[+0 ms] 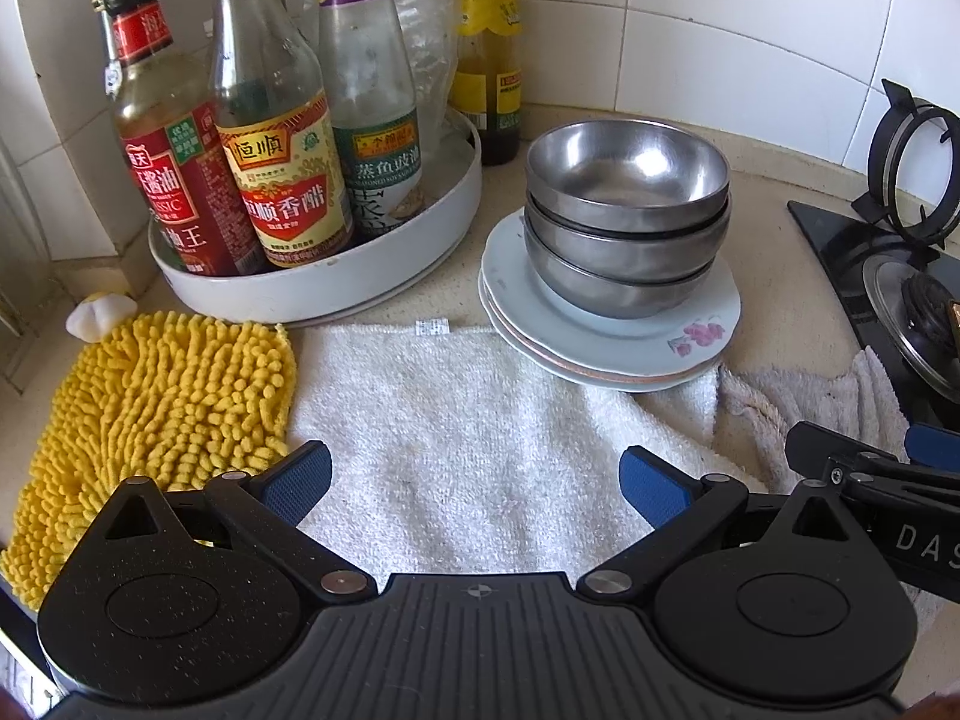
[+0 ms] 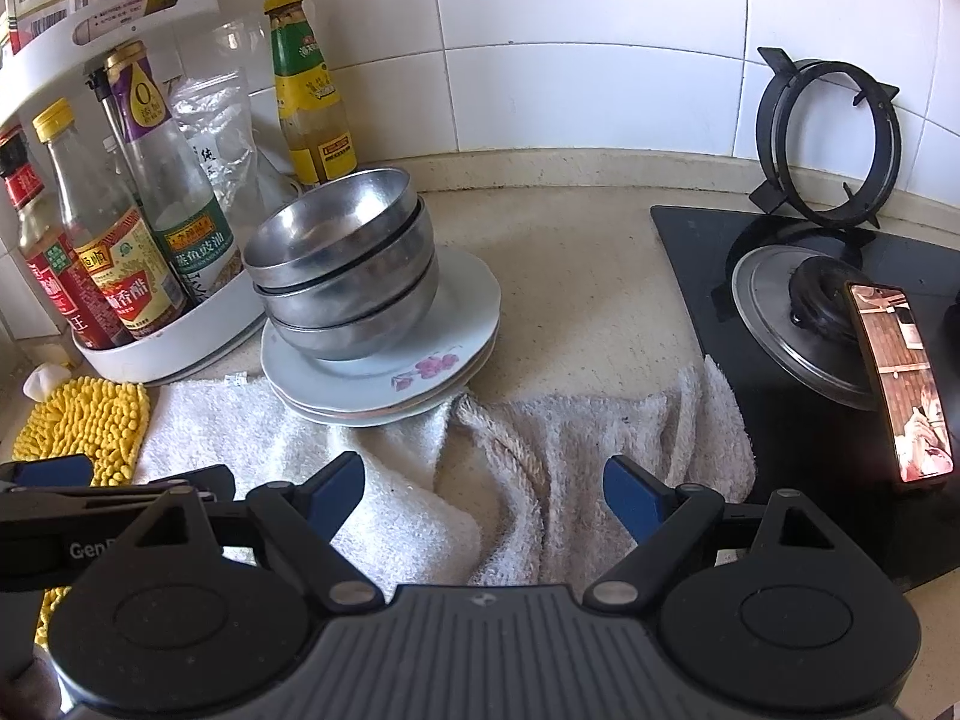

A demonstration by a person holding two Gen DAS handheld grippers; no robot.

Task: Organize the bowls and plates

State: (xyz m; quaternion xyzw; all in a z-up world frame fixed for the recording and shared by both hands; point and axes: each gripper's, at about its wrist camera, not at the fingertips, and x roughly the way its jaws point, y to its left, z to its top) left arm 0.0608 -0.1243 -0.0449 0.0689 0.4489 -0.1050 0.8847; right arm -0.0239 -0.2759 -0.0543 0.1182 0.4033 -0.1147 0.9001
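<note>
Three nested steel bowls stand on a stack of white plates with a pink flower print, at the counter's back. The stack partly rests on a white towel. In the right wrist view the bowls and plates sit left of centre. My left gripper is open and empty above the towel, well short of the stack. My right gripper is open and empty above a crumpled towel. The right gripper also shows at the right edge of the left wrist view.
A white turntable tray with sauce bottles stands left of the stack. A yellow chenille mat lies at left. A black gas hob with a burner ring and a phone is at right. Tiled wall behind.
</note>
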